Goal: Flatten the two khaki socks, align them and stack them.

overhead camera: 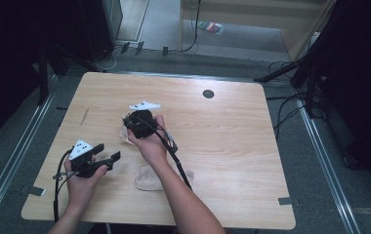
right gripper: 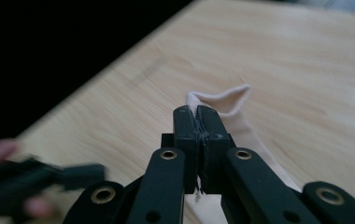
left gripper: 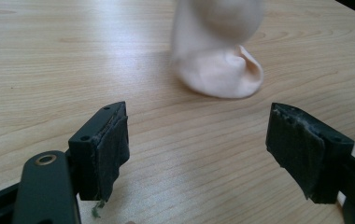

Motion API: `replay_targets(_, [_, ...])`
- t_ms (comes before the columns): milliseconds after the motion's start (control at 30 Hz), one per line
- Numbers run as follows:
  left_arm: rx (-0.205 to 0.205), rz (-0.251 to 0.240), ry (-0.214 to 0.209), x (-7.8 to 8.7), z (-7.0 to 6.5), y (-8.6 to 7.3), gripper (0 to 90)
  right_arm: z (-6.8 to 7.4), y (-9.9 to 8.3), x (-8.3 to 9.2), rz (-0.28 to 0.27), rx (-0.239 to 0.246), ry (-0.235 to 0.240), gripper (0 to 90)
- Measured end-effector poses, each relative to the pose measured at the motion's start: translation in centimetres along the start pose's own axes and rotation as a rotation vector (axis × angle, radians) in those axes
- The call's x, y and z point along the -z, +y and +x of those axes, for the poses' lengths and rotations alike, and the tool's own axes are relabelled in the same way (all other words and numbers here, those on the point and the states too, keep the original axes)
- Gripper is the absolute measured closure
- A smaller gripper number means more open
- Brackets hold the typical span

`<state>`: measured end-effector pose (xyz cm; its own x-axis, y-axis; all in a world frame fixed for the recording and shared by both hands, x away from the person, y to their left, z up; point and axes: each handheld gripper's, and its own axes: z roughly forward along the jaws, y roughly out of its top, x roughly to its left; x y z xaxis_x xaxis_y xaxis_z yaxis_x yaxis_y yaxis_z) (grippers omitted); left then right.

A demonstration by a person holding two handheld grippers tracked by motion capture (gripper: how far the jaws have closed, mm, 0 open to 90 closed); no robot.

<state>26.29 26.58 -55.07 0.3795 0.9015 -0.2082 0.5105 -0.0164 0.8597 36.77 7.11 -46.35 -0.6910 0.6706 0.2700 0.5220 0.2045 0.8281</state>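
A pale beige sock (overhead camera: 149,179) lies on the wooden table (overhead camera: 232,146), partly under the person's right forearm. My right gripper (overhead camera: 133,125) is near the table's middle, and its jaws (right gripper: 198,117) are shut on the sock's cuff (right gripper: 229,99), which sticks up past the tips. My left gripper (overhead camera: 107,151) is held at the front left and stands open with nothing between its fingers. In the left gripper view, bare wood shows between the open left gripper (left gripper: 199,120), and the sock (left gripper: 222,70) hangs blurred a little beyond it, its lower end on the table.
A round dark cable hole (overhead camera: 208,93) sits at the table's back middle, and a faint dark streak (overhead camera: 84,115) marks the left side. Cables trail from both grippers. Dark stands and wires (overhead camera: 300,73) crowd the floor on the right. The left hand shows blurred (right gripper: 35,179) in the right gripper view.
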Motion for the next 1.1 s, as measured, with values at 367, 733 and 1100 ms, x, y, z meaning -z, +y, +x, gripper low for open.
replay_targets(367, [-0.01,-0.01,-0.009,0.1,-0.1,-0.1,21.8,-10.6,-3.8,6.4,0.061,-0.154,-0.148,87.8])
replay_targets(733, [-0.018,-0.002,-0.005,0.0,-0.2,0.0,22.6,-16.0,-8.2,8.1,0.127,-0.137,-0.344,78.9])
replay_targets(1100, [-0.038,-0.02,0.009,-0.5,-0.9,0.7,47.8,-17.0,-8.3,9.9,-0.005,-0.189,-0.34,63.5])
